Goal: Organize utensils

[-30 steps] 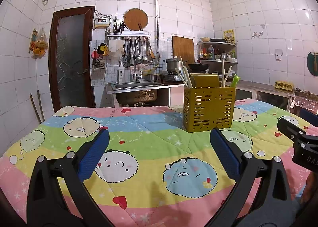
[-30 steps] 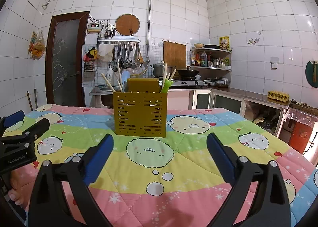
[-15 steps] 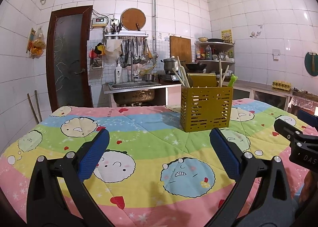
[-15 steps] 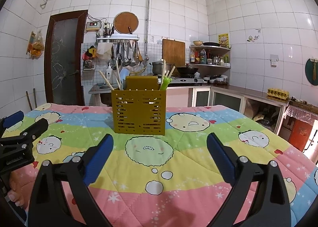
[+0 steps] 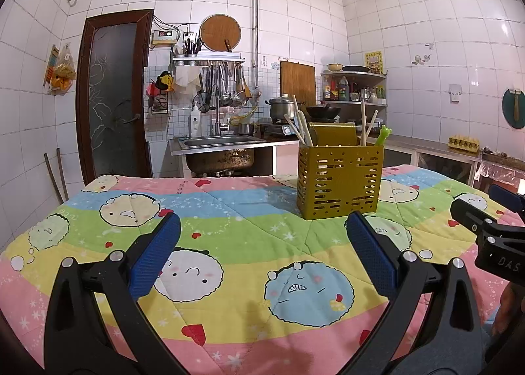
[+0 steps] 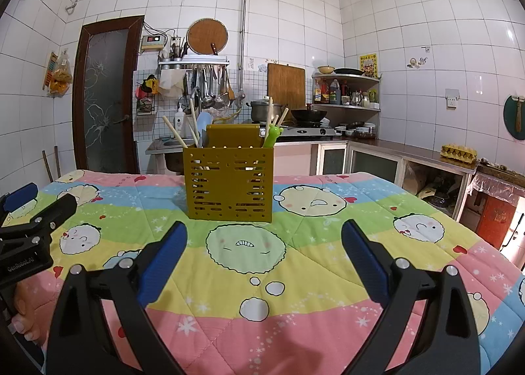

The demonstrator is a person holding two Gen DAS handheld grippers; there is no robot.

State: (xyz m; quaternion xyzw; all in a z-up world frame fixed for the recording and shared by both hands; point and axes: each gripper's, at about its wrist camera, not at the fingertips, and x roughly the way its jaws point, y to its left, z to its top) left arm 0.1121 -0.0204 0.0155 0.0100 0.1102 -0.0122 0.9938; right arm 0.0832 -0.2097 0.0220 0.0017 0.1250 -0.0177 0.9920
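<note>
A mustard-yellow slotted utensil holder [image 5: 339, 178] stands upright on the table, right of centre in the left wrist view and centred in the right wrist view [image 6: 229, 183]. Wooden chopsticks [image 6: 175, 131], a pale blue spatula [image 6: 203, 122] and a green frog-topped utensil [image 6: 274, 134] stick out of it. My left gripper [image 5: 262, 253] is open and empty, well short of the holder. My right gripper [image 6: 264, 255] is open and empty, in front of the holder.
The table carries a colourful cartoon quilt [image 5: 229, 227]. The right gripper's side shows at the right edge of the left wrist view [image 5: 485, 230]; the left gripper shows at the left edge of the right wrist view [image 6: 29, 220]. A sink, stove and shelves line the far wall.
Both cameras have shifted slightly, and the holder sits a little lower and nearer in each view. Both grippers stay open and empty.
</note>
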